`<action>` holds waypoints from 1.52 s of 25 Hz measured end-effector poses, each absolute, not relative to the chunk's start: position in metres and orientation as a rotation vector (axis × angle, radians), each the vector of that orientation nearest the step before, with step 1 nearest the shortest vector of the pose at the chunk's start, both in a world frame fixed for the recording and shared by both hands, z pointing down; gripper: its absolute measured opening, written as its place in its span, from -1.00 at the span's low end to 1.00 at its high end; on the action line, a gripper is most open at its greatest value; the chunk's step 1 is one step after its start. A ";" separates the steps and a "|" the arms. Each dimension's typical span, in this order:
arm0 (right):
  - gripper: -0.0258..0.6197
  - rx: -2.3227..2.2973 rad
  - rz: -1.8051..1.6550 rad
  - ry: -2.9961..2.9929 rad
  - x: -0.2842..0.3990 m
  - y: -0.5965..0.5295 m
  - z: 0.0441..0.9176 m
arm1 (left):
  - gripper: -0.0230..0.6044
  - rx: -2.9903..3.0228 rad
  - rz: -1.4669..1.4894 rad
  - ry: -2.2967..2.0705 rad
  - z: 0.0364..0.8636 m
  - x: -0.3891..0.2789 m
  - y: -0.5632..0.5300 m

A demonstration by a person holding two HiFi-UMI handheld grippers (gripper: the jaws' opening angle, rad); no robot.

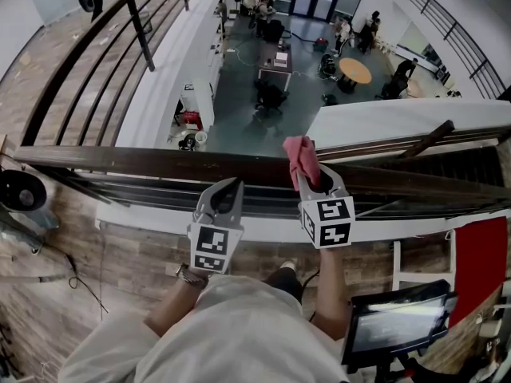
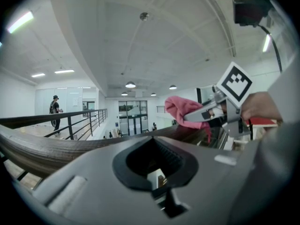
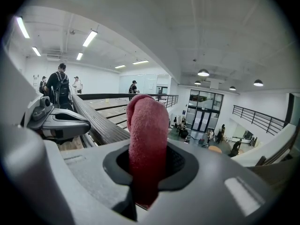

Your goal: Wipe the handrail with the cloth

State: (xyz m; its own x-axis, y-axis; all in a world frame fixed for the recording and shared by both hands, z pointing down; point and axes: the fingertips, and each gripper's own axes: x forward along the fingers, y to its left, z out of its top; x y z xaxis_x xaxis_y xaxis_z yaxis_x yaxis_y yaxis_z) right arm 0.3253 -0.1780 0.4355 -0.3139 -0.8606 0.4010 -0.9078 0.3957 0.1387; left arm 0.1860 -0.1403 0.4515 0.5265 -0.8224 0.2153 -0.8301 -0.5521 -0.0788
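Cloth (image 1: 301, 159) is sticking up pink over the handrail (image 1: 144, 164) in the head view, your right gripper (image 1: 313, 183) pinching it; in the left gripper view your left gripper (image 2: 154, 172) is pressing its jaws together, empty; in the right gripper view the jaws are clamping the cloth.

Reaches both forearms (image 1: 329, 294) toward the handrail (image 1: 144, 164); holds the left gripper (image 1: 231, 188) at its near edge, jaws together and empty, the right gripper (image 1: 311, 183) alongside, clamped on the cloth (image 1: 301, 154).
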 end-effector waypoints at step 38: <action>-0.70 1.587 0.196 -2.228 0.365 -0.178 0.438 | -0.90 2.711 0.374 -1.461 0.458 0.196 -0.135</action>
State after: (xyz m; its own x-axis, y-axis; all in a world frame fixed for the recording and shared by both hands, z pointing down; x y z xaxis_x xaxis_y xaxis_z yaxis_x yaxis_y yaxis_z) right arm 0.3653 -0.1781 0.4377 -0.2777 -0.8755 0.3954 -0.9312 0.3466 0.1134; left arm 0.1956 -0.1350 0.4584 0.5276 -0.8180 0.2291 -0.8276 -0.5558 -0.0789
